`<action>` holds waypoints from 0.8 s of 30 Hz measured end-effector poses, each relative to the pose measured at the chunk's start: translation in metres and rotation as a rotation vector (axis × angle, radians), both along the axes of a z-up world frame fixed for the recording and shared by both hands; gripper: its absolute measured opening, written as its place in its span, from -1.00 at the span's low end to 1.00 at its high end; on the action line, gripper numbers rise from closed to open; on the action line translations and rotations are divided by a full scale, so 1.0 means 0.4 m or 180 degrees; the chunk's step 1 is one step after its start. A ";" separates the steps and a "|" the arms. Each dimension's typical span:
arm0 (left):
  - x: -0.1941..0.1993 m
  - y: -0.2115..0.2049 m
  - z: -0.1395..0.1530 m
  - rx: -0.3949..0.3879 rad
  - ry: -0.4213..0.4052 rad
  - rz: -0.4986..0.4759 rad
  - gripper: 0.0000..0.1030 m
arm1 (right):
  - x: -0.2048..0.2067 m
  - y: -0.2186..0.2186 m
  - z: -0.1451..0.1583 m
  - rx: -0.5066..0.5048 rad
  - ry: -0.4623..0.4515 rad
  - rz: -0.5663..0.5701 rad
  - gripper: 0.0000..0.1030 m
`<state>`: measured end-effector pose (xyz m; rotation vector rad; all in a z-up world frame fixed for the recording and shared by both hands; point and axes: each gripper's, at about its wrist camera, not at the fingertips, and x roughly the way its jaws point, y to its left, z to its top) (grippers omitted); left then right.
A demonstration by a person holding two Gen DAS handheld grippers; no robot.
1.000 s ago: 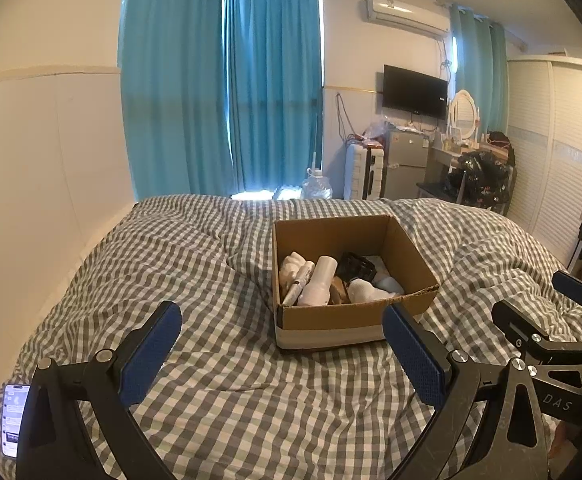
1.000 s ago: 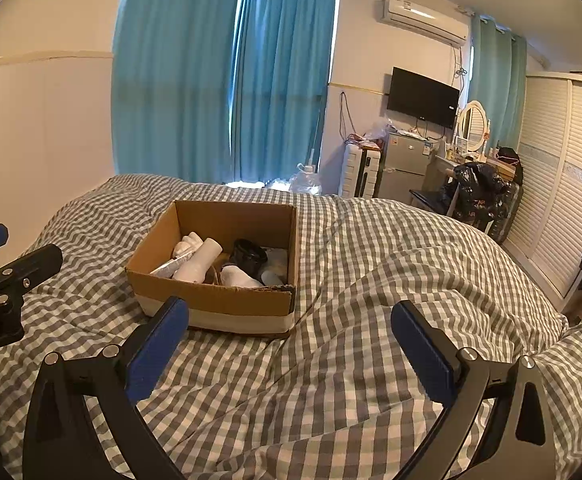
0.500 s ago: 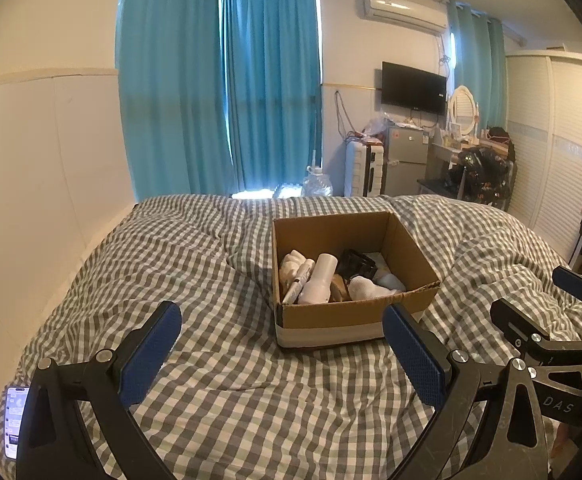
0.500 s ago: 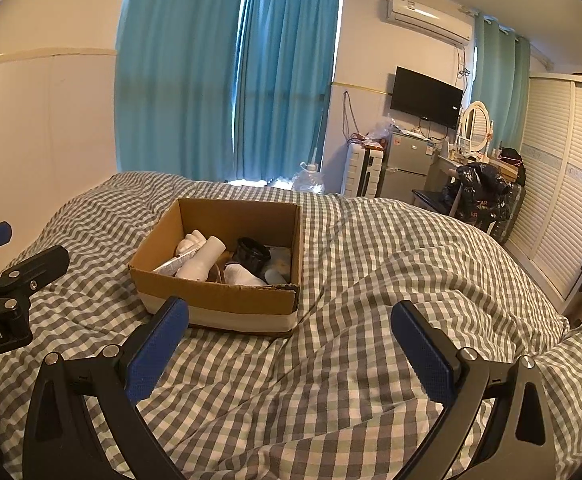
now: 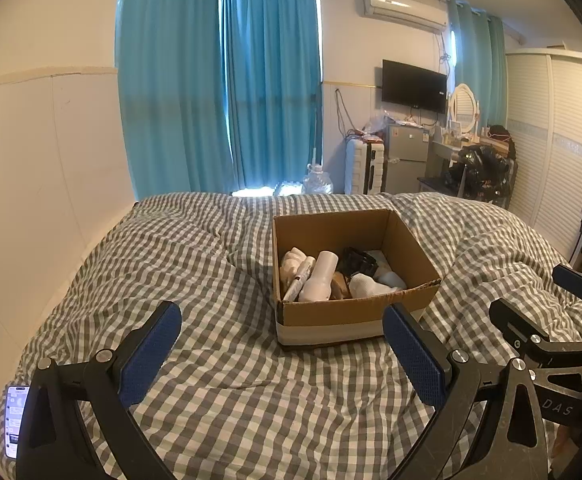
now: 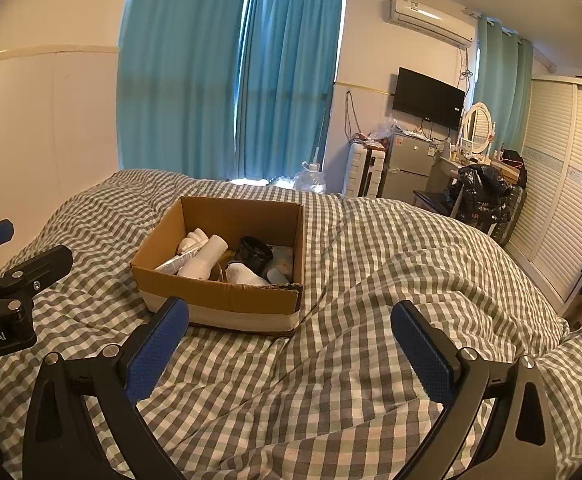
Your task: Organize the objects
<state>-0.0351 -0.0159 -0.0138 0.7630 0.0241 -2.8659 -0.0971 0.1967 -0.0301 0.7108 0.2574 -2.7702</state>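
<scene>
Cardboard box (image 5: 351,312) sits on the checked quilt (image 5: 211,380), holding white socks (image 5: 365,285), a white bottle (image 5: 320,276) and a black item (image 5: 357,260). Around the box the quilt is bare. This fits everything packed, or unpacking ahead. Left gripper (image 5: 283,350) and right gripper (image 6: 291,348), both before the box, gape wide, holding nothing.

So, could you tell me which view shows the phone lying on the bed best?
The left wrist view: the phone lies lit at the lower left edge of the checked duvet, beside the left gripper. The right wrist view does not show it.
</scene>
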 end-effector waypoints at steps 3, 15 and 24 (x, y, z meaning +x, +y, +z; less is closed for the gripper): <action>-0.002 -0.001 -0.006 0.0000 -0.0014 -0.0001 1.00 | 0.000 -0.001 -0.002 0.0001 -0.0002 -0.0002 0.97; -0.003 -0.006 -0.012 0.0003 -0.0026 0.0010 1.00 | 0.004 -0.001 -0.011 0.0013 -0.0020 0.0006 0.97; -0.004 -0.008 -0.011 -0.0004 -0.0013 0.0000 1.00 | 0.004 0.000 -0.017 0.0019 -0.0021 -0.0002 0.97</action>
